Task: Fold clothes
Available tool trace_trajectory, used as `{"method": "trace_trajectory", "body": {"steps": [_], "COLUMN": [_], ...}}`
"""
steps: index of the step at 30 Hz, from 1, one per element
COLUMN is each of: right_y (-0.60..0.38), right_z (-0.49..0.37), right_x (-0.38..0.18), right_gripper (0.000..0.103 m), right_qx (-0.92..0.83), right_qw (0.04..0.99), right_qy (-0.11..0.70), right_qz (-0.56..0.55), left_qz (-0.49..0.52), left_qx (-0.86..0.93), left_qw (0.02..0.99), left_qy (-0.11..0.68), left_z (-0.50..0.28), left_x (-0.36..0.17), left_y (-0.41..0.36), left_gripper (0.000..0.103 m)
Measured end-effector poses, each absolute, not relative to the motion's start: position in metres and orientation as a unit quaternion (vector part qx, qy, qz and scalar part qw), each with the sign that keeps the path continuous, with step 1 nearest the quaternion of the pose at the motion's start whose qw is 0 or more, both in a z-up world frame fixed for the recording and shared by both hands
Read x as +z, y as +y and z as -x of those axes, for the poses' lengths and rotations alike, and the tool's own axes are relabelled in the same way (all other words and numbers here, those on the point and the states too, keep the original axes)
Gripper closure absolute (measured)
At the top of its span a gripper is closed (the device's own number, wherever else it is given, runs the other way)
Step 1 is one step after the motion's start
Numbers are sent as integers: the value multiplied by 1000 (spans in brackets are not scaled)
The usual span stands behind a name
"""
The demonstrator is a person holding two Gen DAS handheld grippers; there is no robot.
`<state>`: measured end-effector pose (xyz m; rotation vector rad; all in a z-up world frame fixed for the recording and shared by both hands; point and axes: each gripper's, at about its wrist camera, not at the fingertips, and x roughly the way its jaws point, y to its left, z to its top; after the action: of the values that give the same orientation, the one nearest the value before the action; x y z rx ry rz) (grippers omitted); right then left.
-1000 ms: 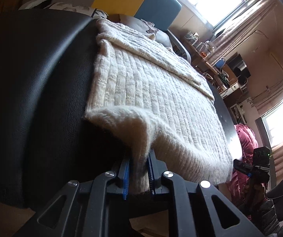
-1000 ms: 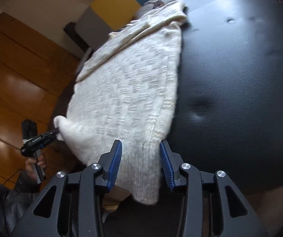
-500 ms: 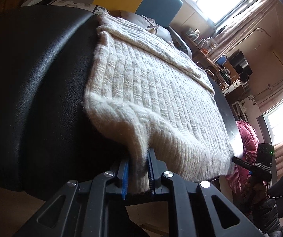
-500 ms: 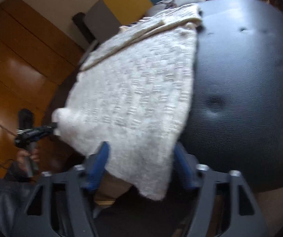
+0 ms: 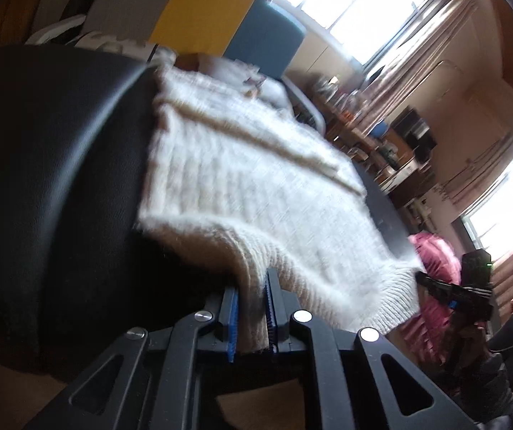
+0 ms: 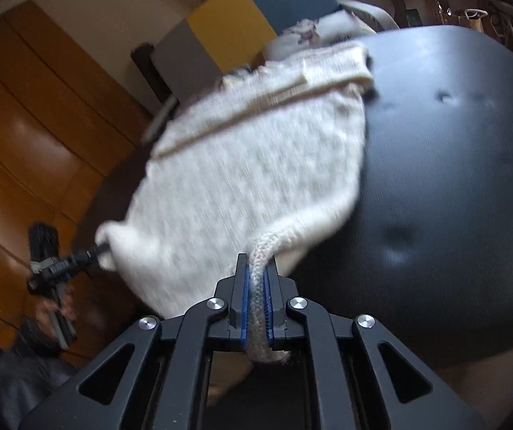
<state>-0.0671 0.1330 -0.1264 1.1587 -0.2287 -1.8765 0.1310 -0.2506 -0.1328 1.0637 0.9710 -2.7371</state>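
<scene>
sweater [image 5: 249, 193] spread on black table [image 5: 52, 165] | left gripper [image 5: 251, 308] closing, near-left hem corner pinched | right gripper [image 6: 256, 304] clamped tight on near-right hem corner, bunched between pads

Both grippers, the left gripper [image 5: 253, 308] and right gripper [image 6: 256, 301], show black linkage frames, silver screws, blue-lined jaws; possibly a dark sleeve.

left gripper [image 5: 251, 308]: jaws closing, blue pads pinching knit hem, angled downward
right gripper [image 6: 257, 304]: jaws clamped tight on bunched knit edge, angled downward
left hand [image 6: 56, 310]: seen from right wrist view, wrapped round gripper handle
right hand: hidden, blurred behind gripper body
</scene>
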Motion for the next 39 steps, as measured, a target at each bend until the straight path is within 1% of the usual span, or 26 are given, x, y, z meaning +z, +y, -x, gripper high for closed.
{"method": "trace_trajectory", "body": {"steps": [8,12,14,22,27,35,39], "right_y": [110,97,92,61,38,-1,-6], "right_z": [108,132,146,202,235,286,298], "right_x": [-86,-80,-78,-81,-81,-95,-95], "right_gripper": [96,96,96,96,96,96,96], "right_qx": [-772,-778,-778,-786,-789,-790,-794], "right_qw": [465,460,459,431,424,399,391], "right_qy": [-118,-123,-132,-140,-131,-113,-111], "right_qz": [-416,-410,-408,-420,-426,-452,-452], "left_qz": [-313,-294,-289,-292,-287,-301,-289], "left_qx": [-894,-894,-898,-902,-902,-894,-898], "left_qw": [10,2,4,12,17,34,30], "left_qy": [320,337,332,319,321,331,332], "left_z": [-102,-83,-71,-22,11,57,64], "left_x": [-106,-96,-90,-82,-76,-89,-88], "left_y": [-271,-284,-290,-317,-341,-373,-384], "left_gripper": [93,93,93,93,93,93,93]}}
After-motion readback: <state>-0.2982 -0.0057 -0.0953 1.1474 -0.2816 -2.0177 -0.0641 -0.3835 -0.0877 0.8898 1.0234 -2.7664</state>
